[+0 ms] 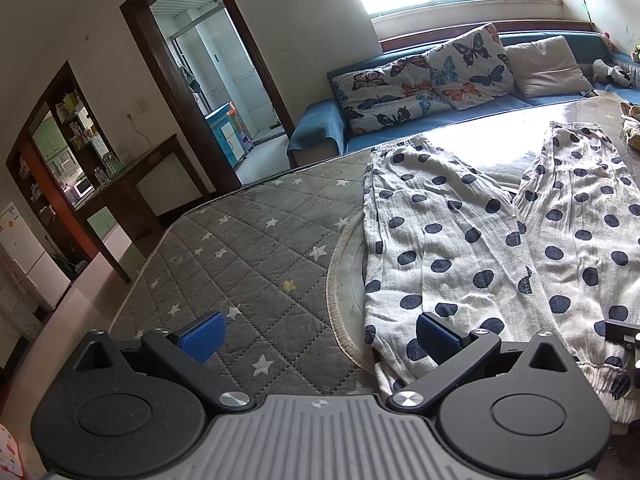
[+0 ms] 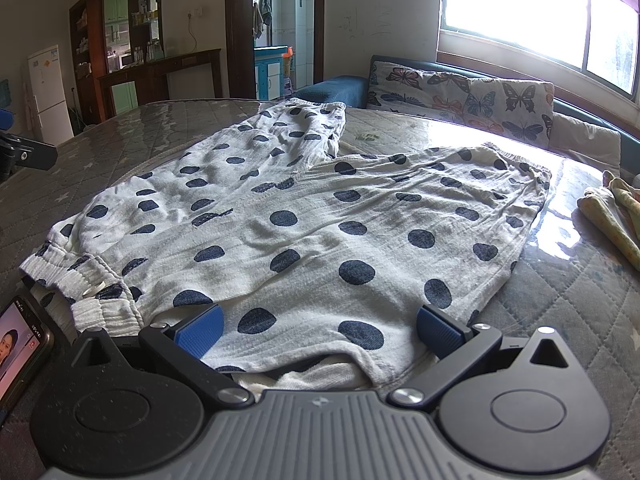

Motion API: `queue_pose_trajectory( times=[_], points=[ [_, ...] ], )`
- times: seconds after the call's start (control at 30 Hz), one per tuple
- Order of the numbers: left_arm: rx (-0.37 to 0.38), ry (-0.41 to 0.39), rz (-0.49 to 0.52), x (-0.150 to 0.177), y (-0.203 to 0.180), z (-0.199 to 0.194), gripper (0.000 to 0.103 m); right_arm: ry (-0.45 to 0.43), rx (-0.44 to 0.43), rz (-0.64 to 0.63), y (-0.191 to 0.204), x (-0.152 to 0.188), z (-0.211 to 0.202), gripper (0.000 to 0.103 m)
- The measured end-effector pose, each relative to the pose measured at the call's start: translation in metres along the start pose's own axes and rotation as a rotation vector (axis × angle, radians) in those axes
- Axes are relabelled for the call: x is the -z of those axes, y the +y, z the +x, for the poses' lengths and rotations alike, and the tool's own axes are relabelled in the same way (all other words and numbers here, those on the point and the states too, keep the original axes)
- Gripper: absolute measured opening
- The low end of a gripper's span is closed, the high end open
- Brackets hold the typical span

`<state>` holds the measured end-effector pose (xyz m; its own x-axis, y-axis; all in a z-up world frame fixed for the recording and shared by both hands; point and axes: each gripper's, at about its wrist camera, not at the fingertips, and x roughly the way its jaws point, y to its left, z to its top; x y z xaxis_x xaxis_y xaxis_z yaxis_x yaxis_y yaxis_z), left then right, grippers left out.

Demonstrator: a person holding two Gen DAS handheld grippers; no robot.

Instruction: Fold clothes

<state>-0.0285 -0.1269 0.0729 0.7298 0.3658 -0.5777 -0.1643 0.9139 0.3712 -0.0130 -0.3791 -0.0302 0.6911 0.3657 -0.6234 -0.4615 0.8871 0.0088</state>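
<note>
White trousers with dark blue dots (image 1: 472,232) lie spread flat on a grey star-quilted mattress (image 1: 248,240), legs pointing away toward the sofa. My left gripper (image 1: 320,338) is open, low over the mattress at the trousers' left waist edge, its right pad over the cloth. In the right wrist view the trousers (image 2: 320,216) fill the middle. My right gripper (image 2: 318,330) is open at the near waistband edge, with cloth lying between its blue pads. The left gripper's black tip (image 2: 24,156) shows at the far left.
A phone (image 2: 20,340) with a lit screen lies at the near left by the waistband. Yellowish crumpled cloth (image 2: 612,208) lies on the mattress at the right. A blue sofa with butterfly cushions (image 1: 420,80) runs along the far side under the window. The mattress edge drops to the floor at the left.
</note>
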Motion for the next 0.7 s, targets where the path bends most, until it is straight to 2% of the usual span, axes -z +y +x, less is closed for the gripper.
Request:
queue_pose_trajectory(
  times=[0.7],
  points=[
    [0.035, 0.023, 0.002, 0.004, -0.002, 0.014, 0.103, 0.001, -0.003, 0.001, -0.001, 0.0, 0.0, 0.103]
  ],
)
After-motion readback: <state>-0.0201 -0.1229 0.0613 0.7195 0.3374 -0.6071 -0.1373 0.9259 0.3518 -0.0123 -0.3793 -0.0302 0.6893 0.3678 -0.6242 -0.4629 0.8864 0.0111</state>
